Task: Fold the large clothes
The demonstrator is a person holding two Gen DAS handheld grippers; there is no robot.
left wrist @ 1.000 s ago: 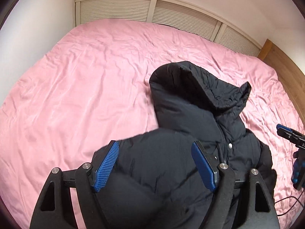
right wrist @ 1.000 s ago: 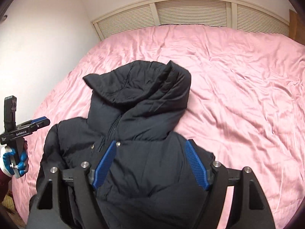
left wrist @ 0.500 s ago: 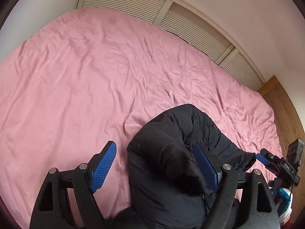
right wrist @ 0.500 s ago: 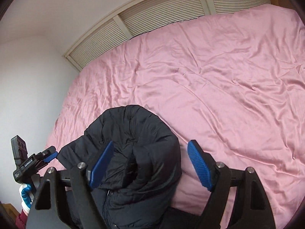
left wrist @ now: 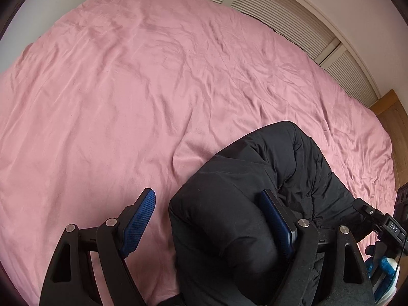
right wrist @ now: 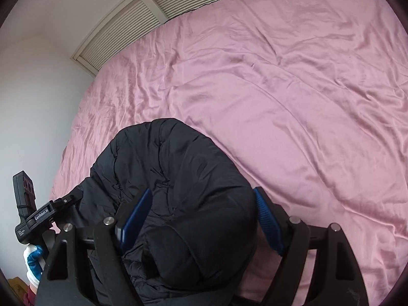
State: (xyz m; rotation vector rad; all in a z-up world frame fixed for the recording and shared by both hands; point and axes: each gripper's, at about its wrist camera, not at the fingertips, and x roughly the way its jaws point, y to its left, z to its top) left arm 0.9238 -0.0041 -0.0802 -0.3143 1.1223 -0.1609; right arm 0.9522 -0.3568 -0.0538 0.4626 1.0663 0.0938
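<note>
A black puffer jacket (left wrist: 255, 191) lies bunched on the pink bed sheet (left wrist: 127, 89), at the near edge. My left gripper (left wrist: 211, 219) is open, its jaws wide apart, with a fold of the jacket lying loose between them against the right finger. In the right wrist view the jacket (right wrist: 173, 178) is a rounded heap. My right gripper (right wrist: 204, 219) is open too, with jacket bulk filling the gap between its jaws. Each gripper shows at the edge of the other's view.
The pink sheet (right wrist: 293, 89) covers a wide bed beyond the jacket. Slatted panels (left wrist: 280, 7) run along the far side. A white wall (right wrist: 33, 89) stands to the left, and a wooden board (left wrist: 392, 117) borders the bed's right side.
Both grippers have tilted forward and down over the jacket. The jacket lay spread with its hood up a second ago; it is now folded over into a compact heap.
</note>
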